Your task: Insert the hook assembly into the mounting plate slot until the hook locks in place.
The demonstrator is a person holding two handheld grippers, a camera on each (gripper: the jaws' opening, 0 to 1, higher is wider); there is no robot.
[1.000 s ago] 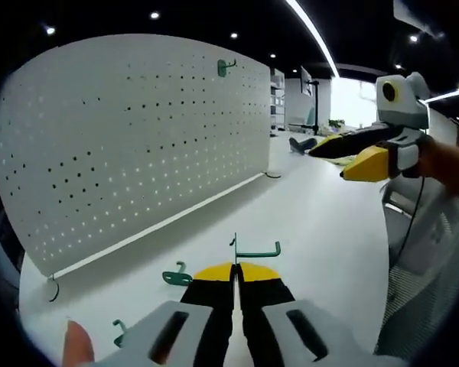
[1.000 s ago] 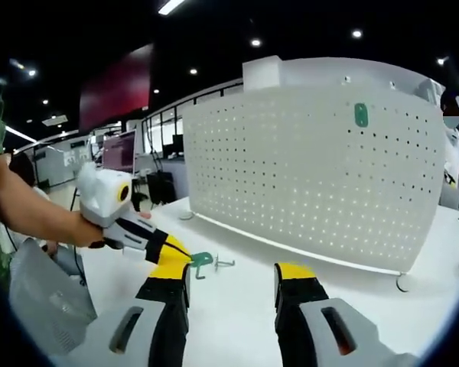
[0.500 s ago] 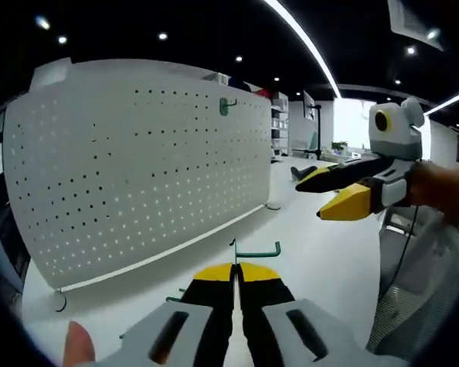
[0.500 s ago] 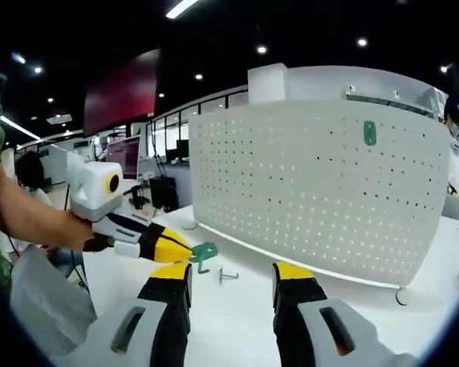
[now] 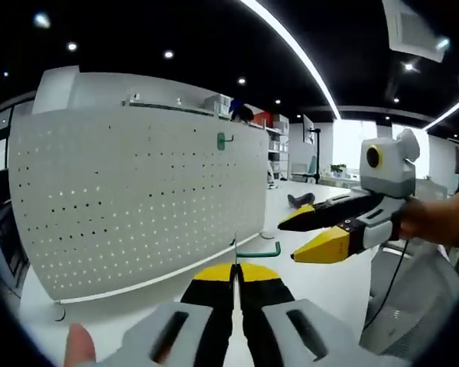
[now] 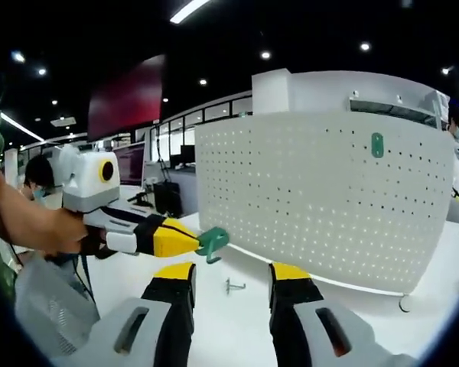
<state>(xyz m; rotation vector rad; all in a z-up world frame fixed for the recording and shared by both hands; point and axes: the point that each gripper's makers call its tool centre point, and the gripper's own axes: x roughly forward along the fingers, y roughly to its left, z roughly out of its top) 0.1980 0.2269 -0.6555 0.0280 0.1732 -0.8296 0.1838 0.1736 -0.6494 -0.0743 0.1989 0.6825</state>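
Matt white perforated metal pegboard (image 5: pixel 138 191); glossy green hook (image 5: pixel 258 250); smooth white tabletop (image 6: pixel 237 321).

The pegboard (image 5: pixel 138 199) stands upright on the table (image 5: pixel 321 287), along its far side. One hook (image 5: pixel 223 141) already hangs on the pegboard, high up near one end. The left gripper (image 5: pixel 236 269) is in front of the pegboard, jaws pressed together on another hook (image 5: pixel 258 251), which juts out from the tips above the table. The right gripper (image 5: pixel 314 233) is to its right, jaws apart, also raised off the table. Seen from the right gripper (image 6: pixel 223 271), the left gripper (image 6: pixel 195 241) comes in from the left with the hook (image 6: pixel 213 242) at its tip, before the pegboard (image 6: pixel 321 199). A small hook (image 6: pixel 231 287) lies on the table (image 6: pixel 237 329) beneath, between the right gripper's jaws.
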